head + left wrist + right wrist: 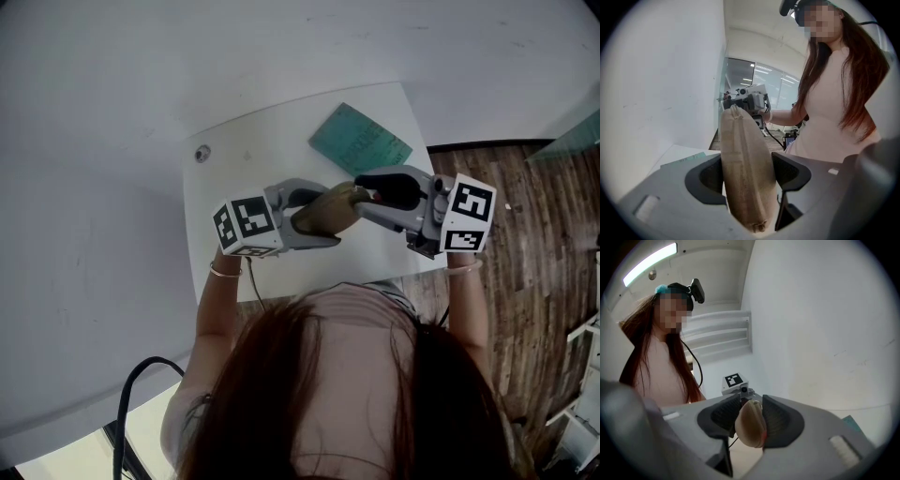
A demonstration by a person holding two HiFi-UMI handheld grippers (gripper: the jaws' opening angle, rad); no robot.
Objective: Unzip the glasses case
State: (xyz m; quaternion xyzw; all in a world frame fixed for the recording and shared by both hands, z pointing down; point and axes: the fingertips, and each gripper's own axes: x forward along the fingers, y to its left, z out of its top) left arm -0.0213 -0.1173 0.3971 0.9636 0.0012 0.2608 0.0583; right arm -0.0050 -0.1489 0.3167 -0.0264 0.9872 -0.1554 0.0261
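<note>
A tan fabric glasses case [321, 212] hangs in the air over the white table [234, 159], between both grippers. My left gripper [314, 220] is shut on its body; in the left gripper view the case [745, 173] stands upright between the pads, its seam facing me. My right gripper [364, 199] comes from the other side. Its jaws stand wide around the case's rounded end [751, 425]. That end leans against one pad, where a small red bit [765, 437] shows. The zipper's state is hidden.
A teal booklet [360, 141] lies at the table's far right corner. A small round fitting [202, 153] sits near the far left corner. Wooden floor [534, 216] lies beyond the table's right edge, and a black cable [141, 375] loops low on the left.
</note>
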